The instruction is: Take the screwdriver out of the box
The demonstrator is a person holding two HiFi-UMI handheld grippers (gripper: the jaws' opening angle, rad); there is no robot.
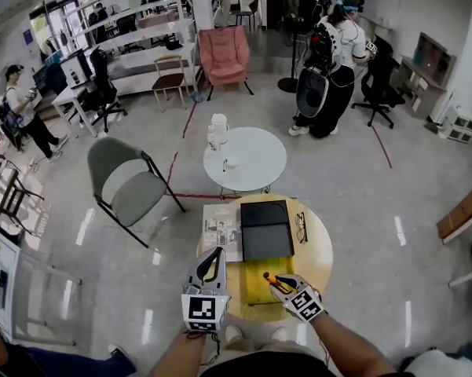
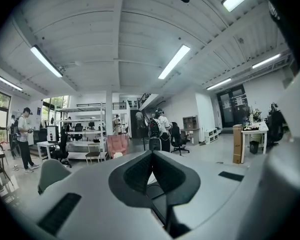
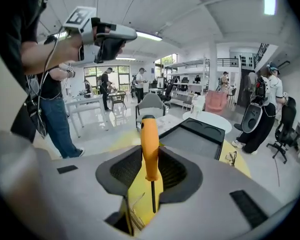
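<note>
Over the near edge of the round yellow table (image 1: 320, 261), with the black box (image 1: 265, 230) lying toward its far edge, both grippers hang side by side. The left gripper (image 1: 216, 254) has its jaws pressed together on nothing. The right gripper (image 3: 150, 159) pinches the screwdriver (image 3: 150, 134) by its orange handle, thin shaft pointing down, clear of the box. It looks light and stiff. The smooth handle may swivel, so mid-handle seems the best hold.
</note>
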